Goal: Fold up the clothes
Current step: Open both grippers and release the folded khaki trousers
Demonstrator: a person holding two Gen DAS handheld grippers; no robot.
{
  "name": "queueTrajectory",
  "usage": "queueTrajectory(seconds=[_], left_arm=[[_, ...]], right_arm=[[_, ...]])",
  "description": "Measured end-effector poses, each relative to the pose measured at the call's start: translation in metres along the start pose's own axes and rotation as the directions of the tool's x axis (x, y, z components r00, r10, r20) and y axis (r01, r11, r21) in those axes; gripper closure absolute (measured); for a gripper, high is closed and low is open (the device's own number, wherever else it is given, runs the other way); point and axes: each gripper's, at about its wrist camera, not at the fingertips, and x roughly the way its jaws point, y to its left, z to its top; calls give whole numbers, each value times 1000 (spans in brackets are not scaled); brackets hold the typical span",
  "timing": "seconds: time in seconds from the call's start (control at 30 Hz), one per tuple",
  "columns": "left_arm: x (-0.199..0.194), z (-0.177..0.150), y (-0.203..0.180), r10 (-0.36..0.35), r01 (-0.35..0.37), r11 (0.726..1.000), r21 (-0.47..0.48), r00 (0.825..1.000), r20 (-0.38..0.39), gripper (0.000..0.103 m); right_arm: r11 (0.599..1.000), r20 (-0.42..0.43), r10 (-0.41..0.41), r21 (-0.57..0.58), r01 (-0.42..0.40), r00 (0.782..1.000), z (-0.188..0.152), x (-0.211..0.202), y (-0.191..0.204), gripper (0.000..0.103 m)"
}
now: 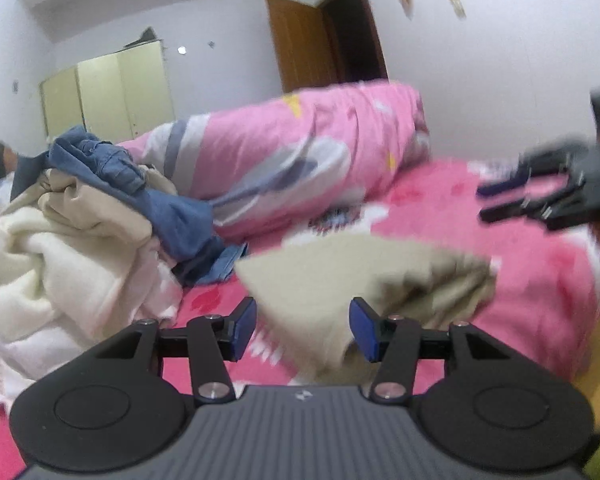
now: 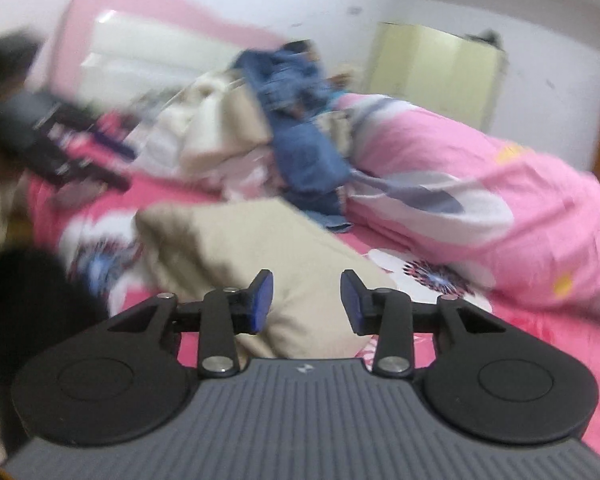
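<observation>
A beige garment lay bunched on a bed covered in a bright pink flowered sheet. The left hand-held gripper hovered just before its near edge, jaws spread and holding nothing. The right hand-held gripper was likewise parted and empty, with the same garment straight ahead and slightly to its left. The garment's long axis seemed to run across the bed between the two grippers, though motion blur made its outline uncertain. Neither gripper looked clearly nearer. Beyond it sat a heap of cream and beige clothes topped by a blue denim piece, beside a rolled pink quilt. No basket or other container was visible.
</observation>
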Motion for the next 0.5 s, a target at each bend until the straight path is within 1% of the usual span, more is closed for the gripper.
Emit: queueTrajectory(seconds=[0.03,0.07,0.1,0.13,0.17,0.2,0.23,0.3,0.37,0.43,0.5], left_arm=[[6,6,-4,-7,7,1000,-10,1000,13,50],[14,10,-10,-14,14,1000,1,1000,19,51],[23,14,-18,-21,21,1000,15,999,24,54],[33,15,-26,-29,28,999,31,999,19,61],[42,14,-32,-39,39,998,39,999,0,65],[52,10,-36,-46,47,998,42,999,-30,75],[61,6,-39,-52,55,998,43,997,-62,82],[72,-7,-40,-52,58,997,49,992,-114,84],[76,-21,-39,-58,67,996,60,988,-146,84],[74,-29,-41,-64,74,995,74,988,-141,84],[74,-31,-41,-60,72,994,87,989,-137,83]], right_arm=[[1000,2,3,26,-3,1000,-1,4,0,84],[999,4,6,51,-6,1000,-2,8,-1,87],[997,7,9,77,-9,1000,-3,12,-1,89],[995,9,12,102,-12,1000,-4,16,-1,93],[992,12,14,128,-16,1000,-5,20,-2,94],[988,14,17,153,-19,1000,-6,24,-2,94],[984,17,20,178,-22,1000,-7,28,-2,95],[979,-10,26,201,-24,1000,-17,36,1,95],[977,-75,28,212,-11,997,-37,47,4,96],[969,-77,44,245,-24,996,-54,49,4,96],[967,-70,45,255,-26,996,-57,47,5,96]])
